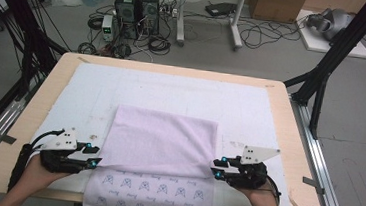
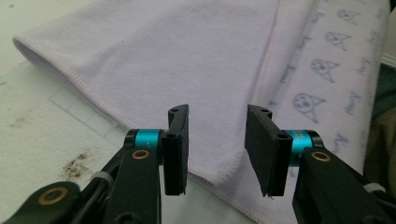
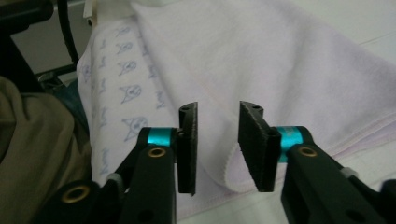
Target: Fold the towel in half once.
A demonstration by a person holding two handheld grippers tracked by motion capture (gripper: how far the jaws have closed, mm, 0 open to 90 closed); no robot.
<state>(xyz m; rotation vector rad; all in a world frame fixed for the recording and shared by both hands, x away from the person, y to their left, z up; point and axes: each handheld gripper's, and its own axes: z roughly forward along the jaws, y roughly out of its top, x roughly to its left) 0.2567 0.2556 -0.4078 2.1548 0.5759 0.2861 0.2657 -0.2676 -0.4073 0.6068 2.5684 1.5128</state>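
A pale lilac towel (image 1: 160,141) lies folded over on the white mat (image 1: 182,90); its printed underside (image 1: 148,195) hangs off the near table edge. My left gripper (image 1: 93,155) sits at the fold's left corner and my right gripper (image 1: 219,167) at its right corner. In the left gripper view, my left gripper (image 2: 217,140) is open, and the towel (image 2: 187,56) corner lies just beyond the jaws, untouched. In the right gripper view, my right gripper (image 3: 217,140) is also open, with the folded towel (image 3: 280,65) edge lying in the gap, not pressed.
The mat covers a wooden table (image 1: 174,68) with rounded corners. Black frame posts (image 1: 336,51) stand at both sides. On the floor beyond are computer towers (image 1: 136,8), tangled cables and a cardboard box (image 1: 277,5). A person's clothing (image 3: 37,140) is close by the near edge.
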